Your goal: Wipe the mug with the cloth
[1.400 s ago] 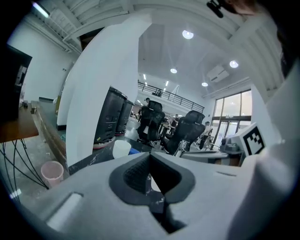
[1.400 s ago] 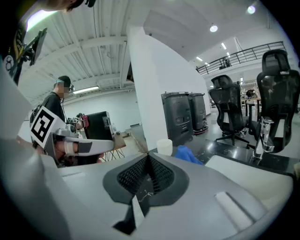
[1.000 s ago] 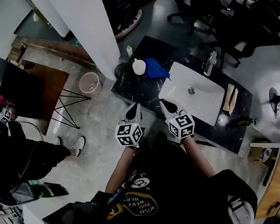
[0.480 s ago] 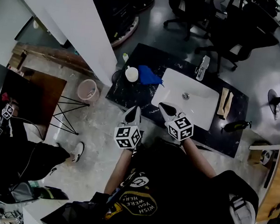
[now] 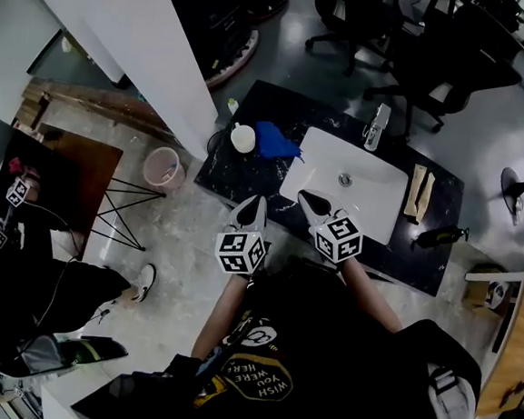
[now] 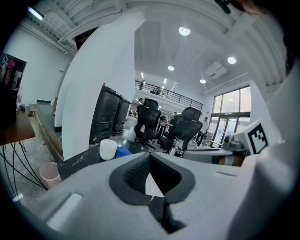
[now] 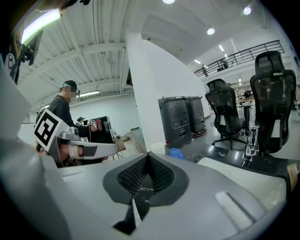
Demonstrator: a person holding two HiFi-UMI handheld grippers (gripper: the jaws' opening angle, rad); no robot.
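A white mug point(image 5: 243, 138) stands at the left end of a black marble counter point(image 5: 247, 177), and a crumpled blue cloth point(image 5: 275, 141) lies touching its right side. Both grippers hover over the counter's near edge, well short of the two. My left gripper point(image 5: 251, 208) is shut and empty. My right gripper point(image 5: 310, 202) is also shut with nothing in it. In the left gripper view the mug point(image 6: 108, 149) and cloth point(image 6: 123, 152) sit ahead to the left of the gripper point(image 6: 150, 159). In the right gripper view the mug point(image 7: 158, 148) and cloth point(image 7: 176, 153) lie just beyond the gripper point(image 7: 148, 161).
A white sink point(image 5: 372, 200) with a chrome faucet point(image 5: 375, 125) fills the counter's middle. Two tan strips point(image 5: 420, 192) and a dark bottle point(image 5: 437, 235) lie to its right. A white pillar point(image 5: 141, 34), a pink bin point(image 5: 163, 165) and a wire-legged table point(image 5: 65, 173) stand left; office chairs point(image 5: 421, 54) stand behind.
The counter, mug and cloth have slid up and slightly left in the head view as the person stepped closer. Both grippers stay shut and side by side.
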